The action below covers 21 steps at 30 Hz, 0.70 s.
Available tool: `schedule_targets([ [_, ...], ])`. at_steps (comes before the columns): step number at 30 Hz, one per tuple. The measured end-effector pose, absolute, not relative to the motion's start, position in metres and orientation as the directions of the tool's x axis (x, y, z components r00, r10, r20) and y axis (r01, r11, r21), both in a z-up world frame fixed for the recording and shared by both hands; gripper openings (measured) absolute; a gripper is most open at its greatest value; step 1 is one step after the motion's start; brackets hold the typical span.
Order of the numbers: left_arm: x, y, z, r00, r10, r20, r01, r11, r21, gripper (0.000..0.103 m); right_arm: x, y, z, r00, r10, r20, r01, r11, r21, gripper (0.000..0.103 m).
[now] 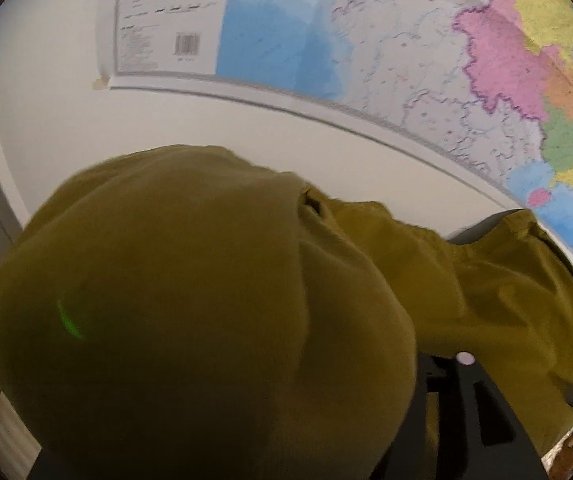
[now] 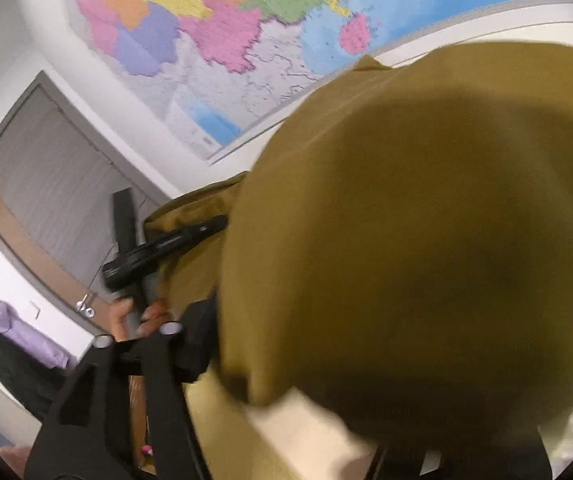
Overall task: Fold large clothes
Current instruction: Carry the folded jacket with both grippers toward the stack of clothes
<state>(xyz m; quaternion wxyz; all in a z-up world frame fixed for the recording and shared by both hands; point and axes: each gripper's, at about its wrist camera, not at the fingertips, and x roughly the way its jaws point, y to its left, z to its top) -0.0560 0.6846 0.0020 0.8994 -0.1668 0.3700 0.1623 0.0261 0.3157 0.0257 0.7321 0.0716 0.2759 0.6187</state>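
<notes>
A large mustard-yellow garment (image 1: 190, 304) is lifted in the air in front of a wall map. In the left wrist view it drapes over my left gripper and hides the left finger; only the right finger (image 1: 474, 404) shows, with cloth against it. In the right wrist view the same garment (image 2: 414, 240) covers the right finger; the left finger (image 2: 126, 384) shows at the lower left. The other gripper (image 2: 202, 226), held by a hand (image 2: 134, 316), grips the cloth edge further back.
A coloured wall map (image 1: 366, 52) hangs on the white wall straight ahead. A grey door with a handle (image 2: 54, 208) is to the left. A purple and black garment (image 2: 18, 332) hangs at the far left.
</notes>
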Motion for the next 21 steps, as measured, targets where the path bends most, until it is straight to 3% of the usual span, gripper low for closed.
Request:
schedule_targets([
  [3,-0.060,0.687,-0.001,0.664,0.198,-0.721,-0.431,0.889,-0.153,0.062,0.022,0.288,0.026,0.093,0.939,-0.332,-0.867,0.241,0.437,0.064],
  [6,-0.061,0.685,-0.001,0.657,0.213,-0.723,-0.434,0.891,-0.132,0.065,0.027,0.257,0.023,0.125,0.939,-0.319,-0.843,0.270,0.465,0.065],
  [15,-0.070,0.676,0.002,0.648,0.235,-0.725,-0.447,0.887,-0.112,0.069,0.072,0.232,0.014,0.186,0.960,-0.210,-0.667,0.280,0.691,0.062],
  [17,-0.070,0.674,0.002,0.645,0.244,-0.724,-0.453,0.886,-0.104,0.069,0.072,0.237,0.020,0.204,0.959,-0.194,-0.691,0.282,0.666,0.047],
  [19,-0.071,0.673,0.002,0.641,0.256,-0.723,-0.458,0.884,-0.093,0.069,0.069,0.241,0.028,0.218,0.956,-0.198,-0.724,0.295,0.623,0.015],
  [21,-0.073,0.672,0.002,0.638,0.264,-0.723,-0.465,0.881,-0.090,0.075,0.064,0.229,0.034,0.215,0.963,-0.160,-0.751,0.268,0.603,0.008],
])
